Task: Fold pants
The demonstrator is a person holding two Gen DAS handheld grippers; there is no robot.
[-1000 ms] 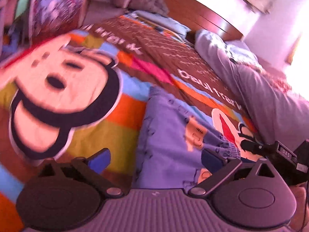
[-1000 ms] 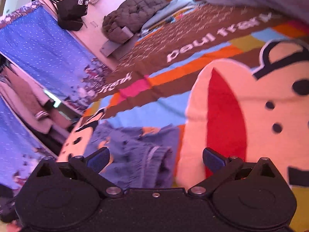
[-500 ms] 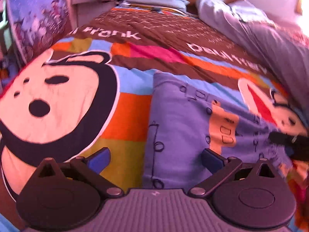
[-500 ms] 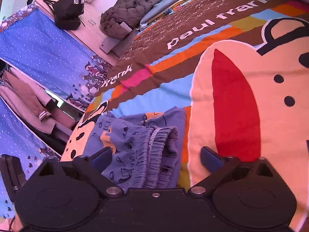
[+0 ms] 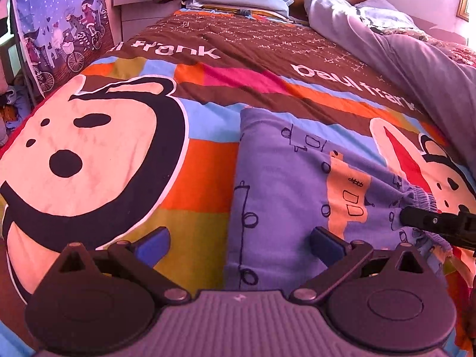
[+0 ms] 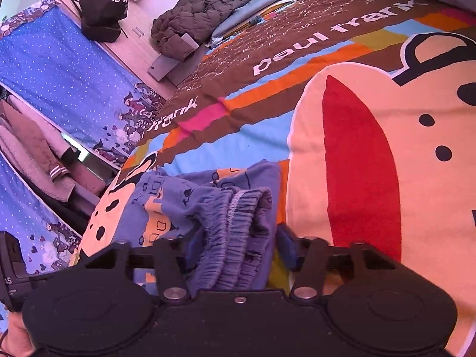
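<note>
Left wrist | left gripper (image 5: 238, 242) jaws apart | right gripper (image 6: 235, 247) jaws closing around pants (image 6: 235, 208) | cartoon bedspread (image 5: 208, 163)

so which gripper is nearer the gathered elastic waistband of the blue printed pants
Right. The right gripper straddles the gathered elastic waistband of the blue printed pants, its jaws closing around it. The left gripper hangs open over the pants' flat side edge, away from the waistband.

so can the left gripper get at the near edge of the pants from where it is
Probably yes. The left gripper stands open right over the pants, whose left edge lies flat between its fingers with nothing in the way. The right gripper, closing on the waistband, is off to one side.
</note>
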